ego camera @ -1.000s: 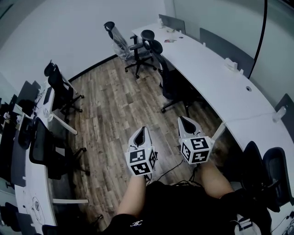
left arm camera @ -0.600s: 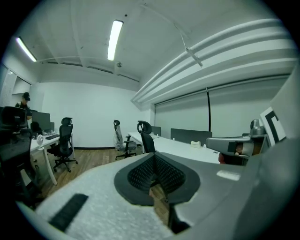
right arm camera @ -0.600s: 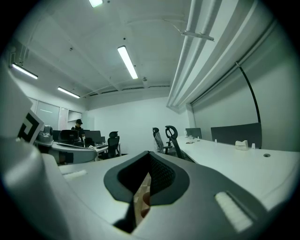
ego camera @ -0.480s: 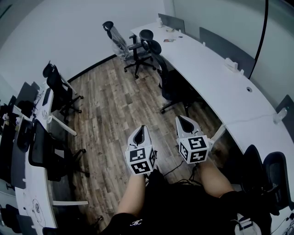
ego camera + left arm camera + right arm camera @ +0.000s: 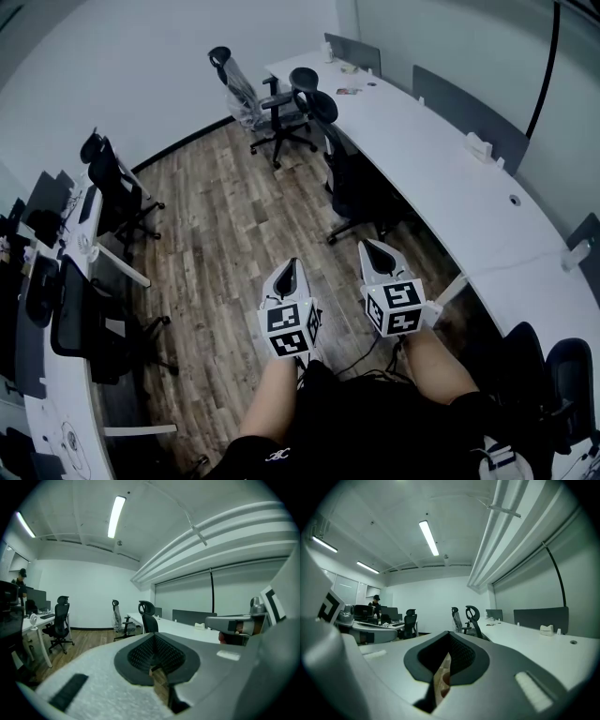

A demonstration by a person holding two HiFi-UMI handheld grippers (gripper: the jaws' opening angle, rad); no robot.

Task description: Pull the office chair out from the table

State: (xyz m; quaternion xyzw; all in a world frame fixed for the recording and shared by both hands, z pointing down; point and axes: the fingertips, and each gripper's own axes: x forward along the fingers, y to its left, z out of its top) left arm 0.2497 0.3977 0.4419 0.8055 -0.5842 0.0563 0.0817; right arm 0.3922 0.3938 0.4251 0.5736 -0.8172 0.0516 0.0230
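Holding both grippers closed and empty here: left gripper [image 5: 289, 270] and right gripper [image 5: 374, 249], jaws pressed together with nothing between them, pointing roughly level above the wood floor [image 5: 225, 216].

Eyeing the black high-back office chair [image 5: 354, 178], sitting pushed in against the curved white desk [image 5: 441, 169], well ahead of both grippers and a bit to the right. Guessing that one as the target, being the nearest chair parked at the desk in front.

Needing the jaws opened before getting there, then probably clamping on the backrest's top edge or just under the headrest [image 5: 320, 97], not pinching the mesh. Pulling straight away from the desk, slow and steady, letting the castors roll instead of tipping it.

Minding the pale-backed office chair [image 5: 246, 94] standing out on the floor just beyond, and the black cable [image 5: 361, 345] trailing near the feet.
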